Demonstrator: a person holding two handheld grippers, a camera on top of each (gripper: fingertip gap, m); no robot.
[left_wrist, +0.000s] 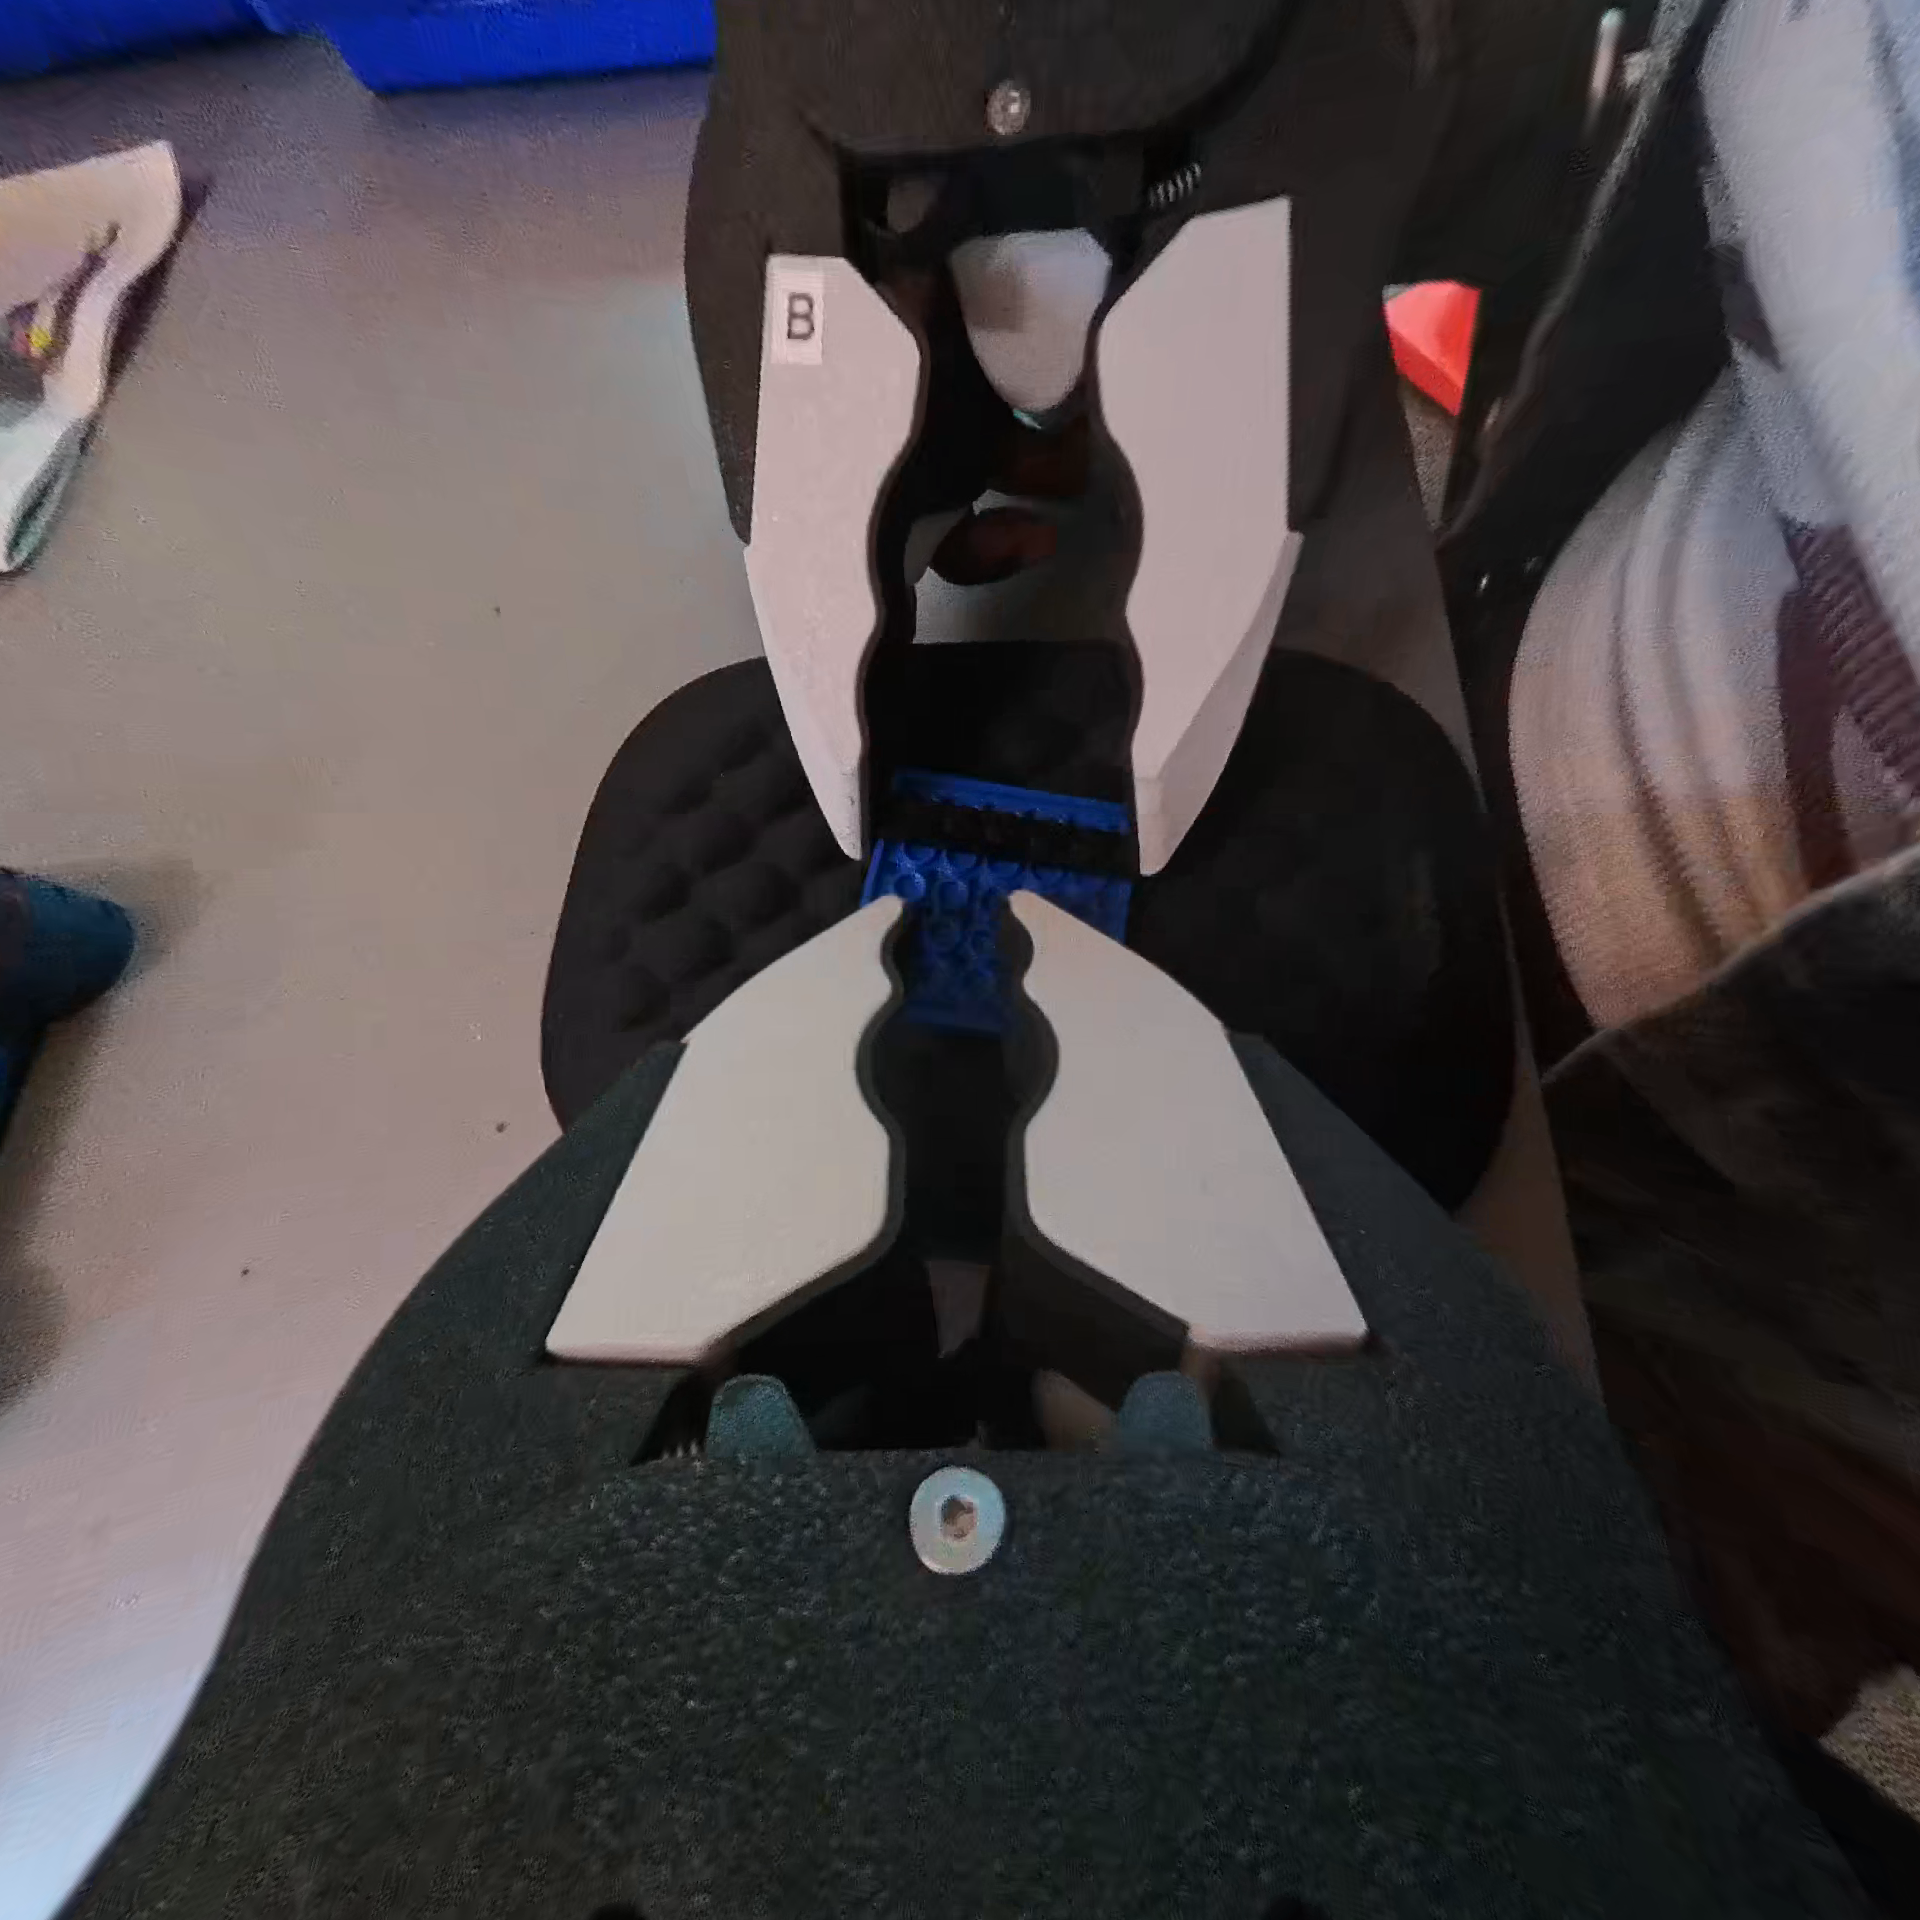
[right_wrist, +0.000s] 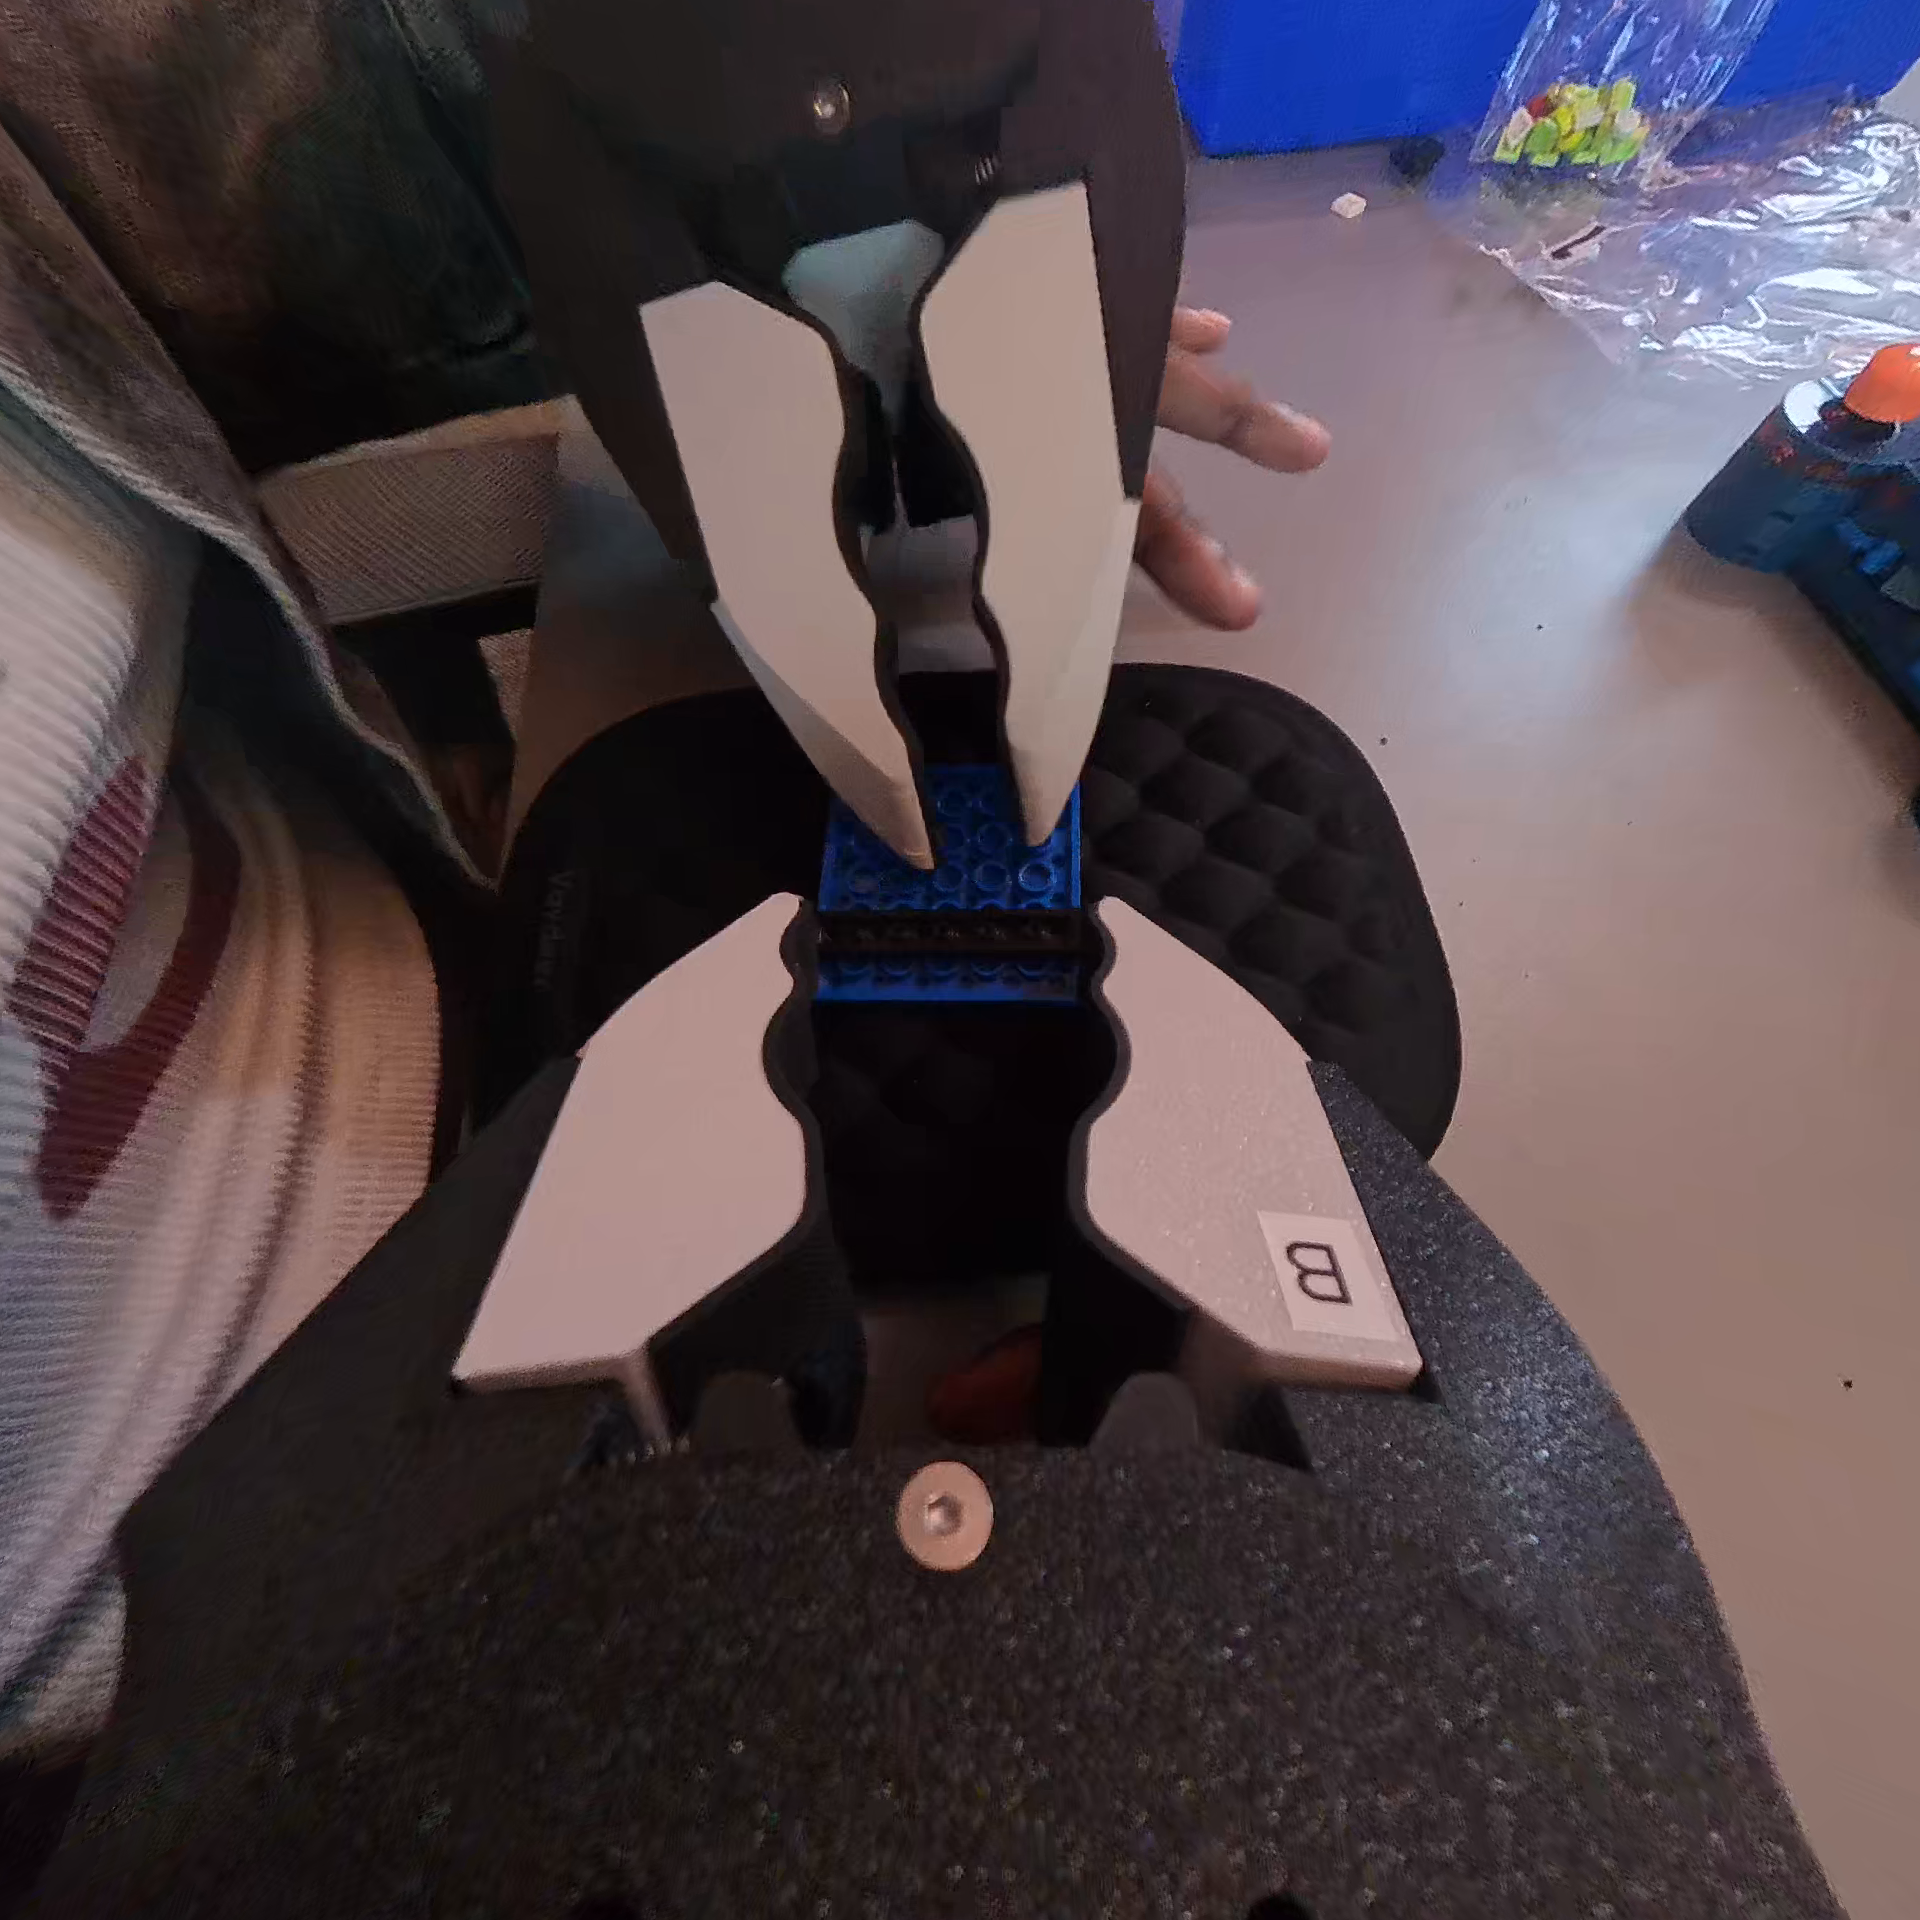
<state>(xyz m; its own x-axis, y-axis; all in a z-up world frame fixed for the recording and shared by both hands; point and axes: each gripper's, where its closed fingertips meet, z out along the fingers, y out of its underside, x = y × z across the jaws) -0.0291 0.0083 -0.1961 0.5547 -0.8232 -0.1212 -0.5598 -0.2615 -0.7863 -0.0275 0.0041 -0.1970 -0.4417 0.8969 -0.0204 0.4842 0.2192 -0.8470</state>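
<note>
Together, a blue brick plate (left_wrist: 961, 914) is being gripped from opposite ends by the left gripper (left_wrist: 953, 914) and right gripper (right_wrist: 951, 940), above a black pad (right_wrist: 1247, 831).

Blue studded plastic block (right_wrist: 951, 883), glossy. Quilted black pad (right_wrist: 1268, 862), matt, soft-looking. Left gripper (left_wrist: 954, 909) body rough grainy black plastic, fingers (left_wrist: 748, 1122) smooth matt grey. Table (left_wrist: 343, 727) smooth, grey. Clear crinkled plastic bag (right_wrist: 1704, 229), shiny.

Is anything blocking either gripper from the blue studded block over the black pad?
Nothing visible does. The right gripper has its fingers flanking the blue studded brick block with a black strip, and the left gripper pinches its narrower end from the opposite side, above the black quilted pad.
</note>
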